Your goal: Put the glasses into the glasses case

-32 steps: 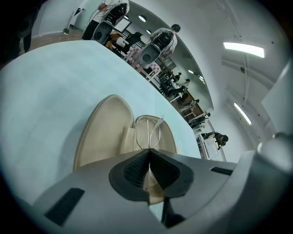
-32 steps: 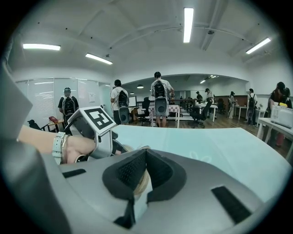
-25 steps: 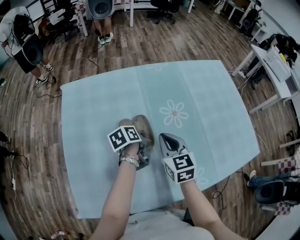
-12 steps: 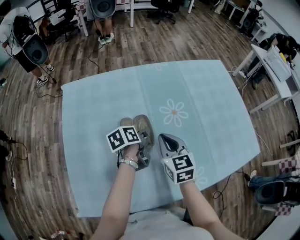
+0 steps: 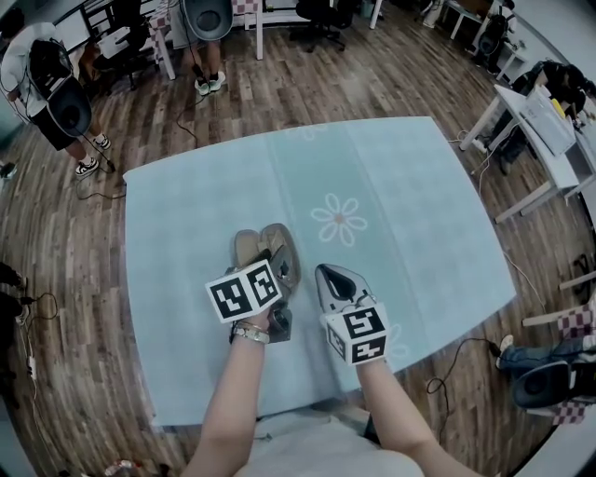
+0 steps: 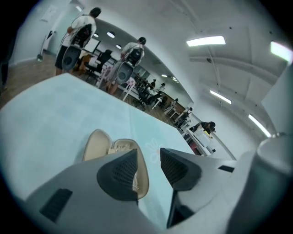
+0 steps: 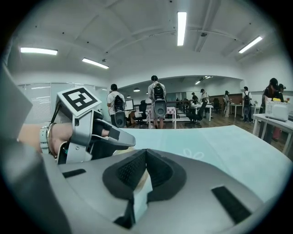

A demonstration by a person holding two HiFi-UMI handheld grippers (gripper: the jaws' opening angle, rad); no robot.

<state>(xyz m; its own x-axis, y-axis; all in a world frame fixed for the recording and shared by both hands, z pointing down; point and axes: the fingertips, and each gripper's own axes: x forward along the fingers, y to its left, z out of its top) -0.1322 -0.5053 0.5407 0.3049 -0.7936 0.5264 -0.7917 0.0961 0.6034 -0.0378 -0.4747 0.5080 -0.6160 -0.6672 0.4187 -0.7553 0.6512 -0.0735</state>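
Glasses case point(image 6: 98, 144): open on the table point(image 6: 55, 119), below and just beyond the left jaws.
Glasses point(image 6: 122, 147): inside the case, partly hidden behind one jaw.
Left gripper point(image 6: 149, 157): jaws apart, closing, nothing between them.
Right gripper point(image 7: 145, 157): jaws together, empty, just beside the case.

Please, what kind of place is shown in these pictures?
Probably a large open-plan office or lab. White desks and office chairs stand on a wood plank floor, and long strip lights run across the ceiling.
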